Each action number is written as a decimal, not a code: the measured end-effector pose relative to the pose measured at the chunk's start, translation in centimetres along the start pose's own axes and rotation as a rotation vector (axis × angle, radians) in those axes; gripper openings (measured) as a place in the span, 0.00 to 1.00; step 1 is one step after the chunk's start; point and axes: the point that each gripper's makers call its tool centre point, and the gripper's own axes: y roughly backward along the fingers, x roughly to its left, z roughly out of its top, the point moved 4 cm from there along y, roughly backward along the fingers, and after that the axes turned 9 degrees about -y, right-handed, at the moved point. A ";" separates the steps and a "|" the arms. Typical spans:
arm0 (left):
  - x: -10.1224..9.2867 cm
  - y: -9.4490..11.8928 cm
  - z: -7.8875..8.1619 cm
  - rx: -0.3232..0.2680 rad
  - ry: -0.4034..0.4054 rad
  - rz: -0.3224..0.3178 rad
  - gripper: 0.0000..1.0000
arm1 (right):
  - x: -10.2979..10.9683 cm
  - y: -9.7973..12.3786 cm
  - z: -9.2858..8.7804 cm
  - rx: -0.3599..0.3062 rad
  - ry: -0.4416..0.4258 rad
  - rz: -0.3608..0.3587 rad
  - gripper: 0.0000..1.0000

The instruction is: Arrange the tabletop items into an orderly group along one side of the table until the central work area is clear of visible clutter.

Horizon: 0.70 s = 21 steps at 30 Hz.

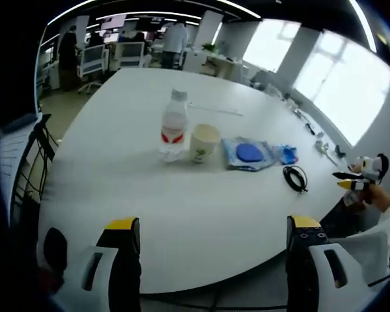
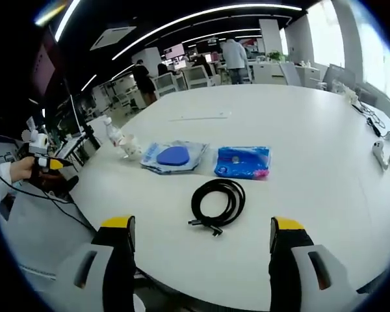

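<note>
From my left gripper view, the far objects are small: past the clear plastic water bottle with a red label (image 1: 173, 127) and the cream paper cup (image 1: 204, 142) just beside it, I can make out a clear pouch with a blue oval thing inside (image 1: 249, 154), then a small blue packet (image 1: 287, 154) whose print I cannot read, and a coiled black cable (image 1: 295, 177) nearest the edge of the large white table (image 1: 182, 214). At the right rim the right gripper (image 1: 359, 180) comes into view, held in a white sleeve; I cannot tell its state from there. In my right gripper view the cable (image 2: 218, 201) lies closest, the blue packet (image 2: 242, 162) and the pouch (image 2: 173, 156) side by side beyond it, while the bottle (image 2: 114, 135) and cup (image 2: 129, 147) are tiny and blurred at the far left. The left gripper (image 2: 44, 162) shows at the left edge, hard to make out. My left gripper (image 1: 214, 229) has its jaws wide apart, holding nothing, short of the table edge. My right gripper (image 2: 200, 229) is likewise spread wide and empty, its yellow-tipped jaws to either side of the cable but apart from it.
</note>
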 end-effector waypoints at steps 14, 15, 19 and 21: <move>1.0 -0.2 -1.4 0.008 0.022 -0.001 0.88 | 0.4 0.6 -1.2 0.032 -0.001 -0.031 0.83; 1.0 -0.2 -1.5 0.007 0.023 -0.002 0.88 | 0.3 0.6 -1.1 0.031 -0.001 -0.034 0.83; 0.8 -0.2 -1.7 0.013 0.023 -0.008 0.88 | 0.1 0.5 -1.3 0.033 -0.014 -0.037 0.83; 0.8 -0.2 -1.7 0.008 0.028 -0.009 0.88 | 0.0 0.3 -1.5 0.042 -0.017 -0.039 0.83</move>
